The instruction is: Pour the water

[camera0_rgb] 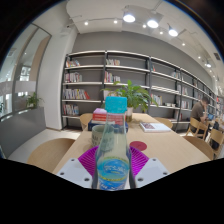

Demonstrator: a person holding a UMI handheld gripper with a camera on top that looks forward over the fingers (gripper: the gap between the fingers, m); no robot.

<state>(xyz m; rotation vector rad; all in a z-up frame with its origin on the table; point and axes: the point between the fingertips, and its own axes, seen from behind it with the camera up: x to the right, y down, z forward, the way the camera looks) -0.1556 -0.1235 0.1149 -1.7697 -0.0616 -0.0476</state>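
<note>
Bookshelves (110, 80) lined the far wall behind a wooden table (165, 150). The gripper (113, 168) pinched a clear bottle (113, 155) between its pink pads (88, 160), holding it upright and raised over the table, likely so no water spilled. No cup could be made out; a plant (133, 96) stood beyond.

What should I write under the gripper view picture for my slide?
Gripper shut on a clear water bottle above a wooden table, with a potted plant and bookshelves beyond.
</note>
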